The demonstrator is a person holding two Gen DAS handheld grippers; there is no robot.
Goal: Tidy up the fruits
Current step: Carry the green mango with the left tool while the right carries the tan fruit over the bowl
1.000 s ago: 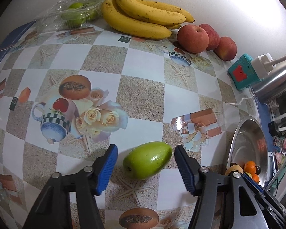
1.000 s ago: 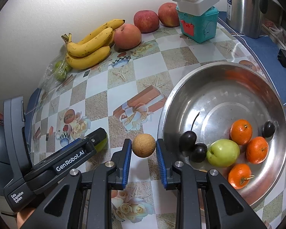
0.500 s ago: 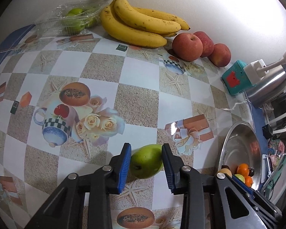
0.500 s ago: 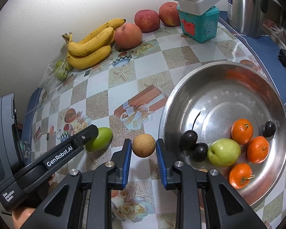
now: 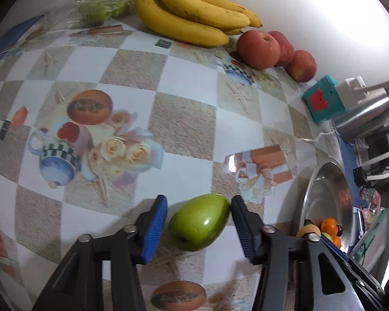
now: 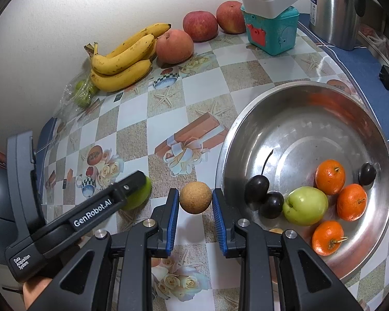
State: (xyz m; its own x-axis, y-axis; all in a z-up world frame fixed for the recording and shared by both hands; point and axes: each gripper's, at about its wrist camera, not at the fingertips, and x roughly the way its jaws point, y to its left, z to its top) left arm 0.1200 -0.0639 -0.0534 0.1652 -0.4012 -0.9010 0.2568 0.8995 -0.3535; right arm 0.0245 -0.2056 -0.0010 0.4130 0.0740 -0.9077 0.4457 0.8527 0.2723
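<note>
green, waxy-smooth skin: the green fruit [image 5: 199,223], pear-like in outline, lies on the table between the jaws of the left gripper [image 5: 198,229]; its long axis runs slantwise, narrow end up toward the right-hand pad, blossom dimple low toward the left-hand one; the jaws have just been opening, the right pad touching or nearly touching the narrow end, the left pad standing clear of the skin, so no grip is on it; judged: the fruit sits skewed across the jaws, and a square close calls for a slight turn of the wrist or a wider bite.
brown, matt, finely rough ball: the round brown fruit [image 6: 195,197], clamped between the blue ribbed pads of the right gripper [image 6: 195,208], just beside the rim of the steel bowl [image 6: 298,119] and to its left; the right hand is by far the nearer to the bowl.
bowl contents: polished metal, shallow; three oranges [image 6: 330,176], pebbled; one pale green apple [image 6: 305,206], glossy; dark plums [image 6: 256,188], one with a stem.
table [image 5: 184,121]: glossy printed oilcloth, checkered.
against the wall: bananas [image 5: 194,18], curved and speckled; red apples [image 5: 258,49]; bagged green fruit [image 5: 98,10] in crinkled clear plastic.
</note>
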